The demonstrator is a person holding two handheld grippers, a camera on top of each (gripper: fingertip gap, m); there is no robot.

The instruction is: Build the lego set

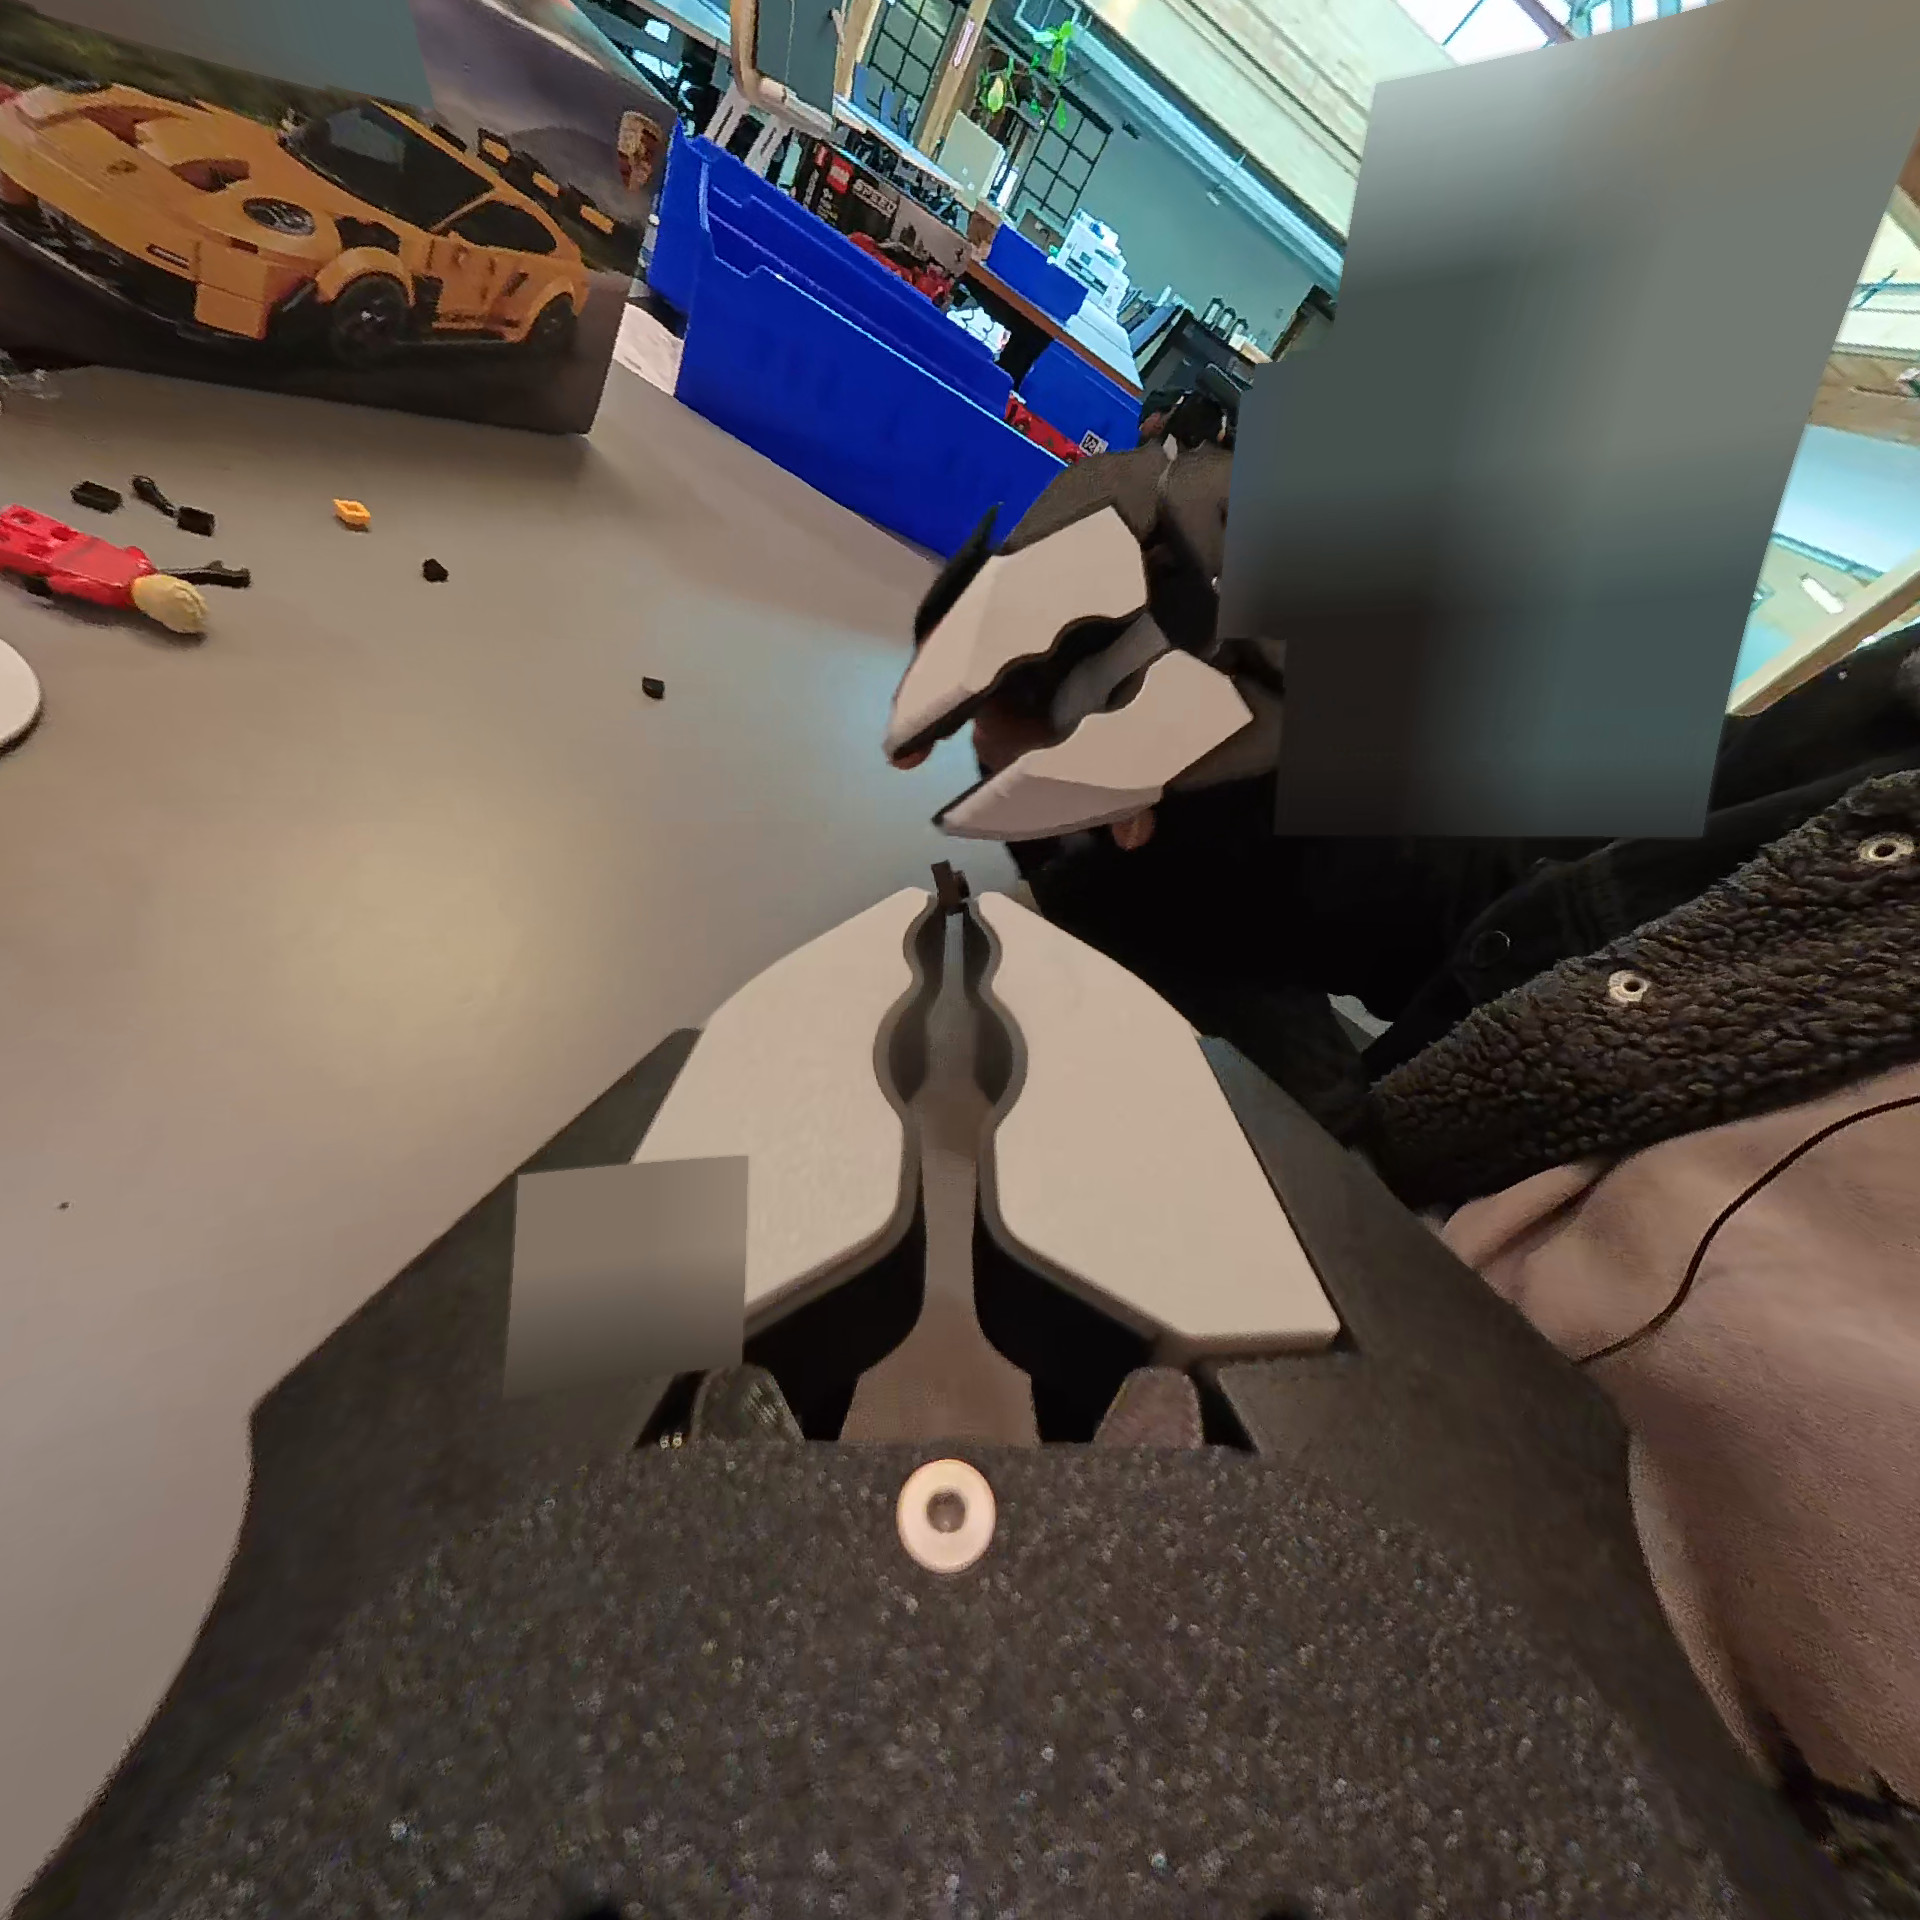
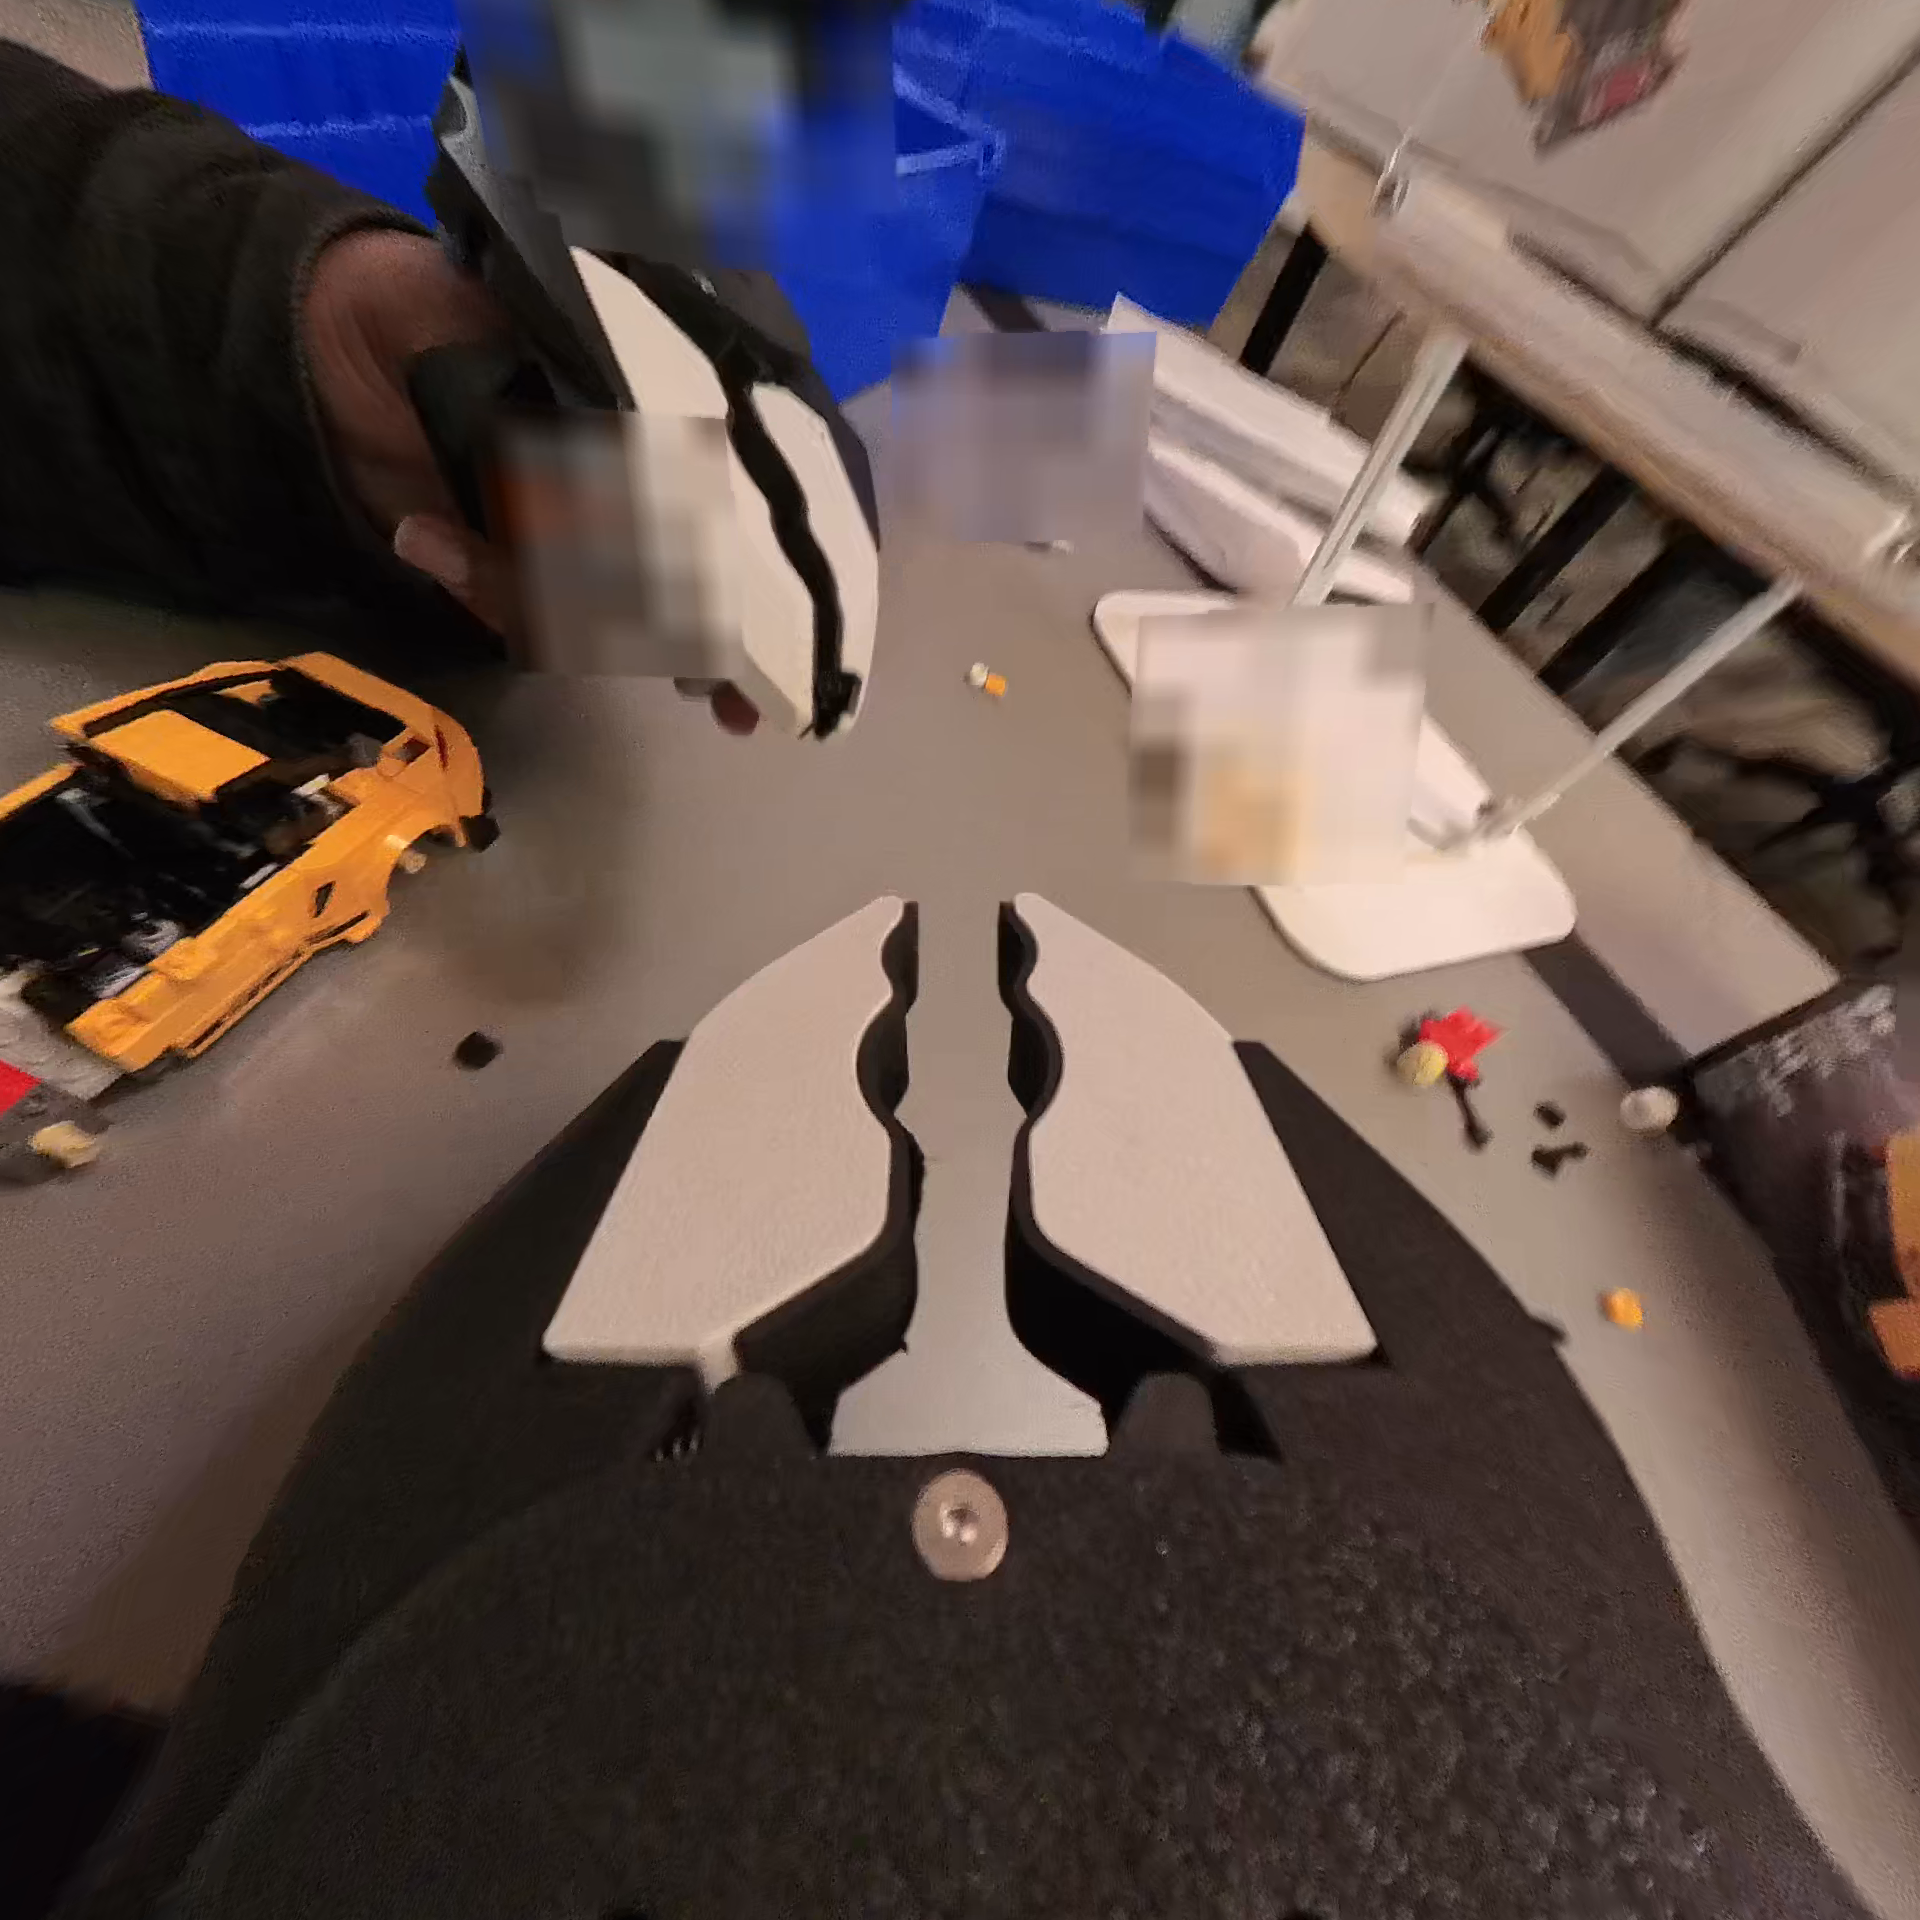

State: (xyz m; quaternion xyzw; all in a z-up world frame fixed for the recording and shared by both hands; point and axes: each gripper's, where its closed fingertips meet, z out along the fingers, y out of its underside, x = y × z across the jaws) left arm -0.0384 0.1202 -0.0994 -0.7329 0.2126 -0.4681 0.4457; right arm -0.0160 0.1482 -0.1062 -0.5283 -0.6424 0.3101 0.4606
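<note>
My left gripper (image 1: 951, 902) is shut on a small dark brick piece (image 1: 949, 883) that sticks out past its fingertips, held above the grey table (image 1: 416, 883). The left gripper also shows in the right wrist view (image 2: 831, 717), with the dark piece at its tip. My right gripper (image 2: 958, 909) is open with nothing between its fingers. In the left wrist view the right gripper (image 1: 925, 790) hangs just beyond the dark piece, fingers apart. A partly built yellow brick car (image 2: 208, 831) stands on the table to the left of both grippers in the right wrist view.
A box with a yellow car picture (image 1: 312, 229) and blue bins (image 1: 831, 353) stand at the back. Loose pieces lie about: a red and tan part (image 1: 83, 566), an orange piece (image 1: 352, 512), small black bits (image 1: 651, 686). A white stand base (image 2: 1434, 914) sits on the right. Tip to tip, the grippers are about 4 cm apart. About 25 cm separates my right fingertips from the white stand base (image 2: 1434, 914).
</note>
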